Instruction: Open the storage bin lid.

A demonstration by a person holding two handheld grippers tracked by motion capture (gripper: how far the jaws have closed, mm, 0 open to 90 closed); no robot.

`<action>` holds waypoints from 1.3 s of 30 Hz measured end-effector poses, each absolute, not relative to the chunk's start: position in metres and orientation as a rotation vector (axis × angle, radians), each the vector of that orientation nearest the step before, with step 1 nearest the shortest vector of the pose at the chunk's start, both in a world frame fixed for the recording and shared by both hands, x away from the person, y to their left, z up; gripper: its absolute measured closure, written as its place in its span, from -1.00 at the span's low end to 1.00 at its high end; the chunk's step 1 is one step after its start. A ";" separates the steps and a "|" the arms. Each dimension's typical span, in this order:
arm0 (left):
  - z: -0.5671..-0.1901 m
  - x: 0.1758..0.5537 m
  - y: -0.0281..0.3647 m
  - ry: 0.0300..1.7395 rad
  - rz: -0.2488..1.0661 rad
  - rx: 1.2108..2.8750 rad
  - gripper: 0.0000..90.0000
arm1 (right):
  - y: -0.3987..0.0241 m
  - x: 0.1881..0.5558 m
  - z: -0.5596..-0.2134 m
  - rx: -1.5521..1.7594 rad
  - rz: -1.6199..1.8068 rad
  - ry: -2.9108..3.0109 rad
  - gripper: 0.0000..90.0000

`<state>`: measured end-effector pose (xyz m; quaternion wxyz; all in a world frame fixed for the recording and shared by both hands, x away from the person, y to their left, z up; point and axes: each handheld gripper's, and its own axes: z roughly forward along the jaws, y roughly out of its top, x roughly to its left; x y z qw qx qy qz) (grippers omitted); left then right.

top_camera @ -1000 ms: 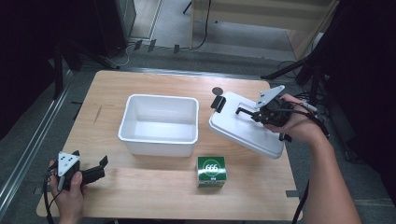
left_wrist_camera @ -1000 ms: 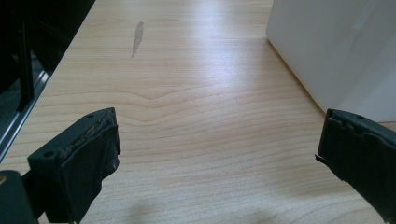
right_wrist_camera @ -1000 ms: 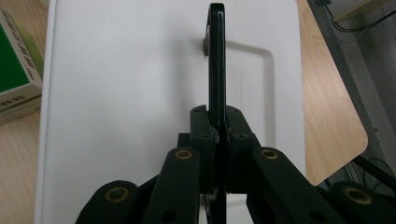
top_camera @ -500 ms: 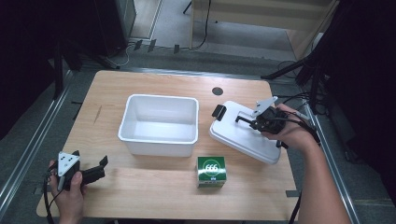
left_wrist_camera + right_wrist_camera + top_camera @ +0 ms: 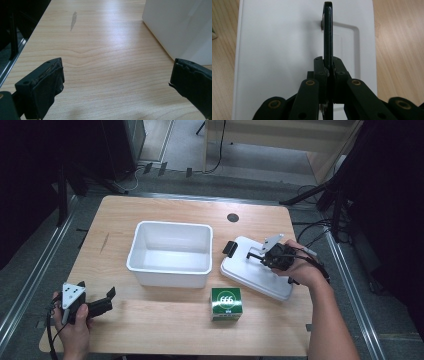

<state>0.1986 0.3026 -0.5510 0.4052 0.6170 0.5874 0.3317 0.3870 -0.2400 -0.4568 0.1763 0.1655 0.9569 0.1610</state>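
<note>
A white lid [image 5: 252,272] lies on the table to the right of the open white bin [image 5: 167,276]. My right gripper [image 5: 256,256] is over the lid, shut on the thin dark handle that stands up from its top. In the right gripper view the jaws pinch that handle [image 5: 327,30] edge-on, with the lid [image 5: 279,50] flat beneath. A black clip [image 5: 229,248] sticks out at the lid's left end. My left gripper [image 5: 107,300] rests at the table's front left corner, open and empty. In the left gripper view [image 5: 116,77] it faces bare wood, with the bin's wall [image 5: 180,27] at the upper right.
A small green box [image 5: 226,303] marked 666 stands in front of the bin and lid. A dark round hole [image 5: 232,217] sits in the tabletop behind the lid. Cables and stands lie on the floor beyond the table's far and right edges.
My right gripper has come down with the lid, which was tilted and raised and now lies flat on the table. The left gripper has stayed where it was.
</note>
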 end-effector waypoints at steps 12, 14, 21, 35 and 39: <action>-0.551 0.197 0.302 1.481 0.846 1.559 -1.00 | -0.237 0.383 -0.475 0.513 0.503 2.681 0.83; -0.551 0.197 0.301 1.482 0.847 1.561 -1.00 | -0.237 0.382 -0.475 0.521 0.511 2.688 0.72; -0.551 0.197 0.302 1.484 0.850 1.562 -1.00 | -0.241 0.377 -0.463 0.531 0.570 2.697 -0.08; -0.551 0.198 0.302 1.492 0.841 1.560 -1.00 | -0.238 0.338 -0.420 0.494 0.655 2.678 -0.73; -0.551 0.198 0.302 1.492 0.838 1.561 -1.00 | -0.227 0.327 -0.416 0.407 0.626 2.761 -0.88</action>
